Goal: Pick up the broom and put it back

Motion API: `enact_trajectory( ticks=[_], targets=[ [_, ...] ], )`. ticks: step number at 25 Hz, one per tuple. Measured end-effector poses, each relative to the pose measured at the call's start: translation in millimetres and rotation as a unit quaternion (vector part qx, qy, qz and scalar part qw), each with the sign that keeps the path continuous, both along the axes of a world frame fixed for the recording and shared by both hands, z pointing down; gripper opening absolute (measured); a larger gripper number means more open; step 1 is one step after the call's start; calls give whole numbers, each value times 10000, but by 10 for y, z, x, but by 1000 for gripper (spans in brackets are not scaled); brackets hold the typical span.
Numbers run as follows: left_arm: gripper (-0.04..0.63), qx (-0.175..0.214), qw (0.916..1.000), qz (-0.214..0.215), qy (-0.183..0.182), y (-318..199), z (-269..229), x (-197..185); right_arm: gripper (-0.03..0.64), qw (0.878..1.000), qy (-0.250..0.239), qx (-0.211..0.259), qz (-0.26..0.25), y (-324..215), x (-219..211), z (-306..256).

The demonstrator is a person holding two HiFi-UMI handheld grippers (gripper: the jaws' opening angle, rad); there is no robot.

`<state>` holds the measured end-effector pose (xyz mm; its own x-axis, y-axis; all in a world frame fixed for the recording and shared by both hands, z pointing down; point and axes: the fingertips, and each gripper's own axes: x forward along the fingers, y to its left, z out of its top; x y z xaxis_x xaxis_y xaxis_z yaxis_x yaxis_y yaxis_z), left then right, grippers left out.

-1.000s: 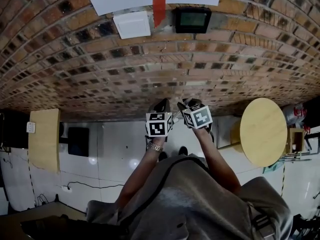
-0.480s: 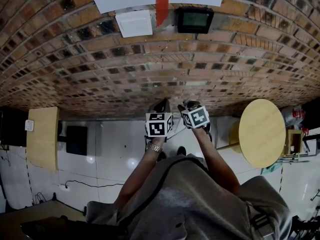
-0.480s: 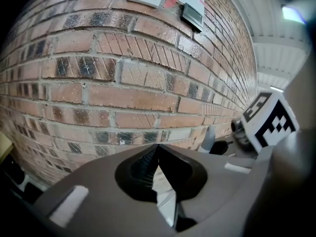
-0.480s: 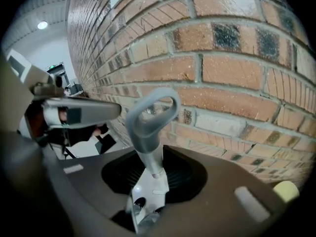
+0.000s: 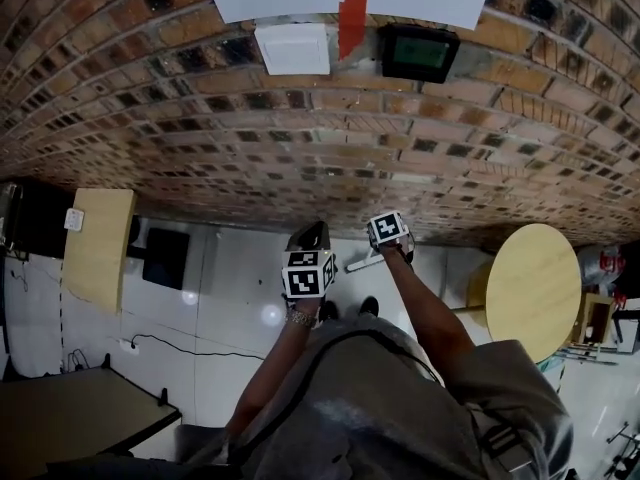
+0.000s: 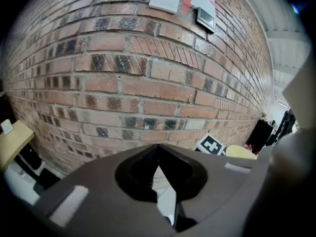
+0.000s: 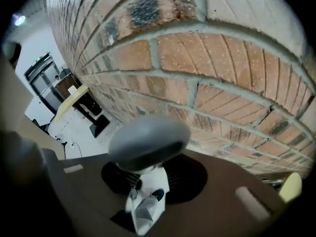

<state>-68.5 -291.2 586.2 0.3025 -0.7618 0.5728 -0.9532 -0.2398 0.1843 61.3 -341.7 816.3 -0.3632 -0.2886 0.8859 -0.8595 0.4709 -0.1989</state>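
Note:
The broom shows only as its handle in the right gripper view: a grey rounded cap on a white shaft. My right gripper is shut on that shaft just under the cap and points steeply down at the foot of the brick wall. In the head view its marker cube hangs low by the wall, with a short white piece beside it. My left gripper sits just to the left, its jaw tips meeting, with nothing between them. The broom head is hidden.
A round wooden table stands at the right. At the left is a wooden-topped cabinet with a dark box next to it. A cable runs over the white floor. A dark tabletop fills the lower left.
My right gripper has dropped towards the floor with the handle in it. The left gripper has shifted slightly along the wall. The head view has moved a little to the left.

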Motion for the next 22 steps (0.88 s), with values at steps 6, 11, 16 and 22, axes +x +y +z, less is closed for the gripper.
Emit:
enact_trajectory(
  ticks=[6, 11, 16, 22],
  targets=[
    [3, -308, 9989, -323, -161, 277, 207, -81, 110, 9975, -18, 401, 585, -476, 161, 15],
    [3, -440, 9984, -274, -213, 487, 368, 98, 221, 9947, -59, 672, 778, -554, 290, -86],
    [3, -461, 9987, -135, -184, 696, 403, 200, 207, 9892, -479, 902, 1055, -232, 318, -384],
    [3, -100, 9999, 115, 66, 836, 155, 139, 122, 9715, -1608, 1383, 1061, 632, -186, -1242]
  ],
)
